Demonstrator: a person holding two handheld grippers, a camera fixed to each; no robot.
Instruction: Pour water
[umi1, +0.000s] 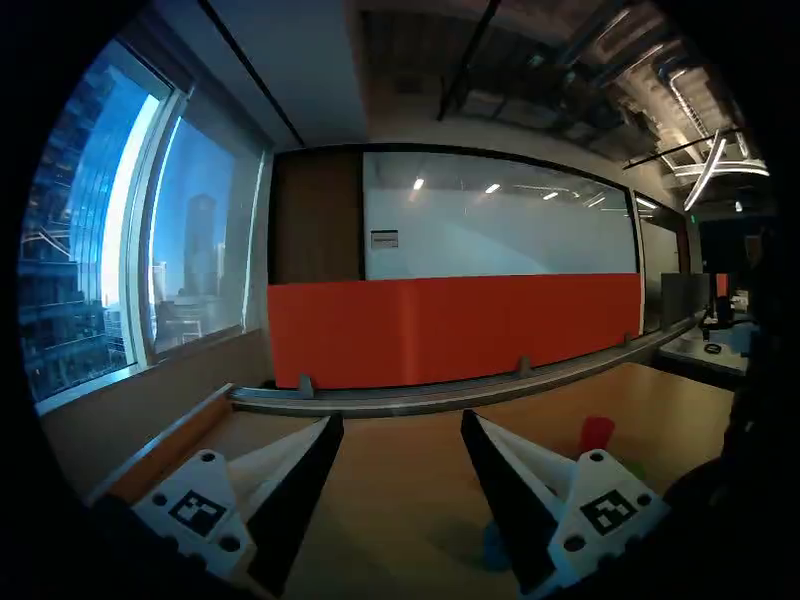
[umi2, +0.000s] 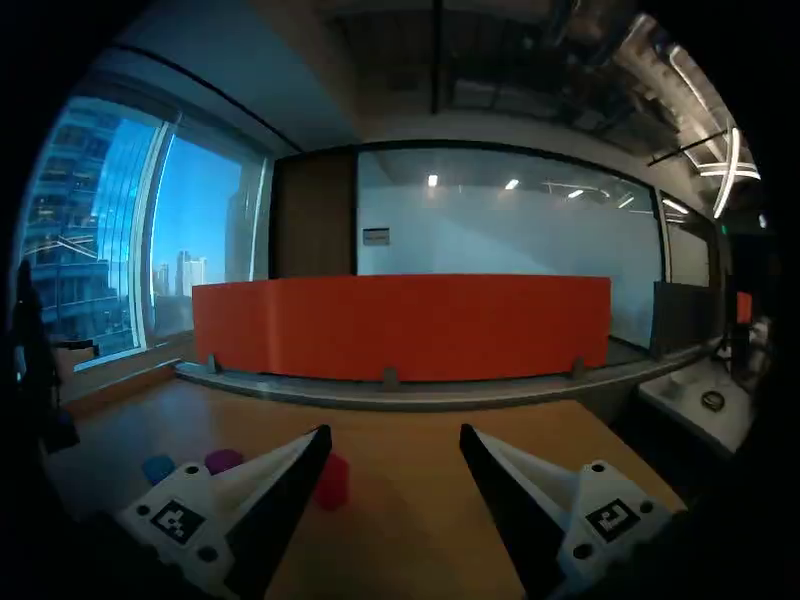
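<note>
Red cup (umi2: 335, 482) beyond right gripper's (umi2: 393, 430) jaws

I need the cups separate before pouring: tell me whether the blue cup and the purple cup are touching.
Apart. The right gripper view shows a strip of bare table between the blue cup and the purple cup.

Partition: we see an orange panel (umi1: 450, 330) bounding the wooden desk (umi1: 400, 475) at the back.
Window (umi1: 215, 300): we see towers (umi1: 200, 230) outside.
</note>
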